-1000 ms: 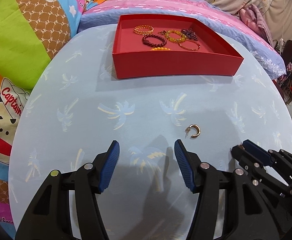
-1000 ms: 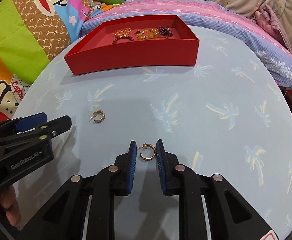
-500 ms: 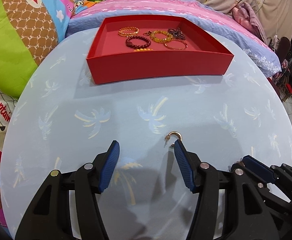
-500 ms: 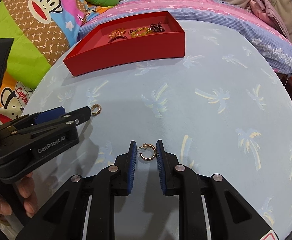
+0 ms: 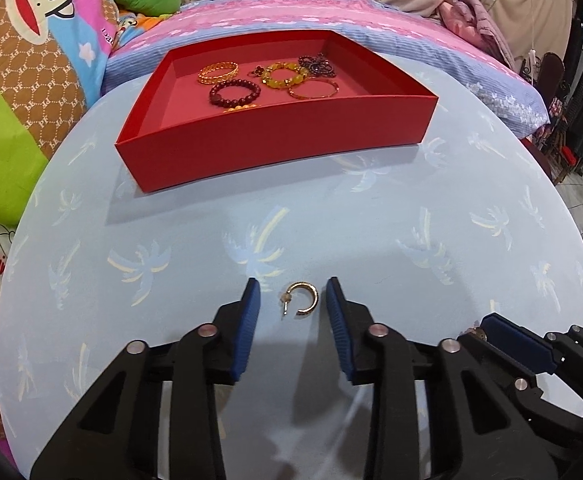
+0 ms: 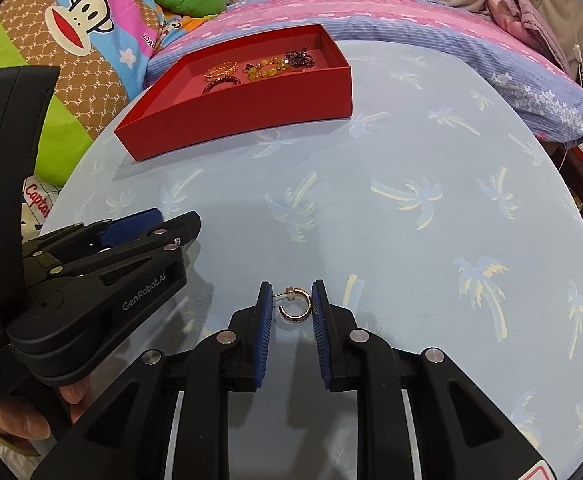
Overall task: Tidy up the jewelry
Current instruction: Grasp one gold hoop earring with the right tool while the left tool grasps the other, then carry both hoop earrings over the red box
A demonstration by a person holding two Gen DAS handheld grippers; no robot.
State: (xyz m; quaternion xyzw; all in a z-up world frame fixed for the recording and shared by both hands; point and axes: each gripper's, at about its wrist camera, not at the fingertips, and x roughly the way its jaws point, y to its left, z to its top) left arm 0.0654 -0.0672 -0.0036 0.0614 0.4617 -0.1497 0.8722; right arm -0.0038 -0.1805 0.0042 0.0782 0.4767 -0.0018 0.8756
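A gold hoop earring (image 5: 303, 299) lies on the light-blue palm-print tablecloth (image 5: 371, 232) between the blue pads of my left gripper (image 5: 291, 304). The jaws are closing and neither pad touches the hoop. In the right wrist view the left gripper (image 6: 175, 218) sits at the left and hides that earring. My right gripper (image 6: 291, 308) is shut on a second gold hoop earring (image 6: 296, 306), low over the cloth. It shows in the left wrist view at lower right, right gripper (image 5: 487, 326). The red tray (image 5: 275, 152) stands at the table's far side, red tray (image 6: 243, 120).
Several bracelets lie in the tray, among them a gold one (image 5: 218, 72), a dark red beaded one (image 5: 235, 93) and a yellow beaded one (image 5: 285, 76). A striped bed cover (image 5: 291, 12) lies behind, a monkey-print cushion (image 5: 31, 60) to the left. A person's hand (image 6: 23, 420) holds the left gripper.
The left gripper slid right until the loose earring, first outside its right finger, lay between the jaws, which then narrowed. The right gripper kept its earring and stayed put.
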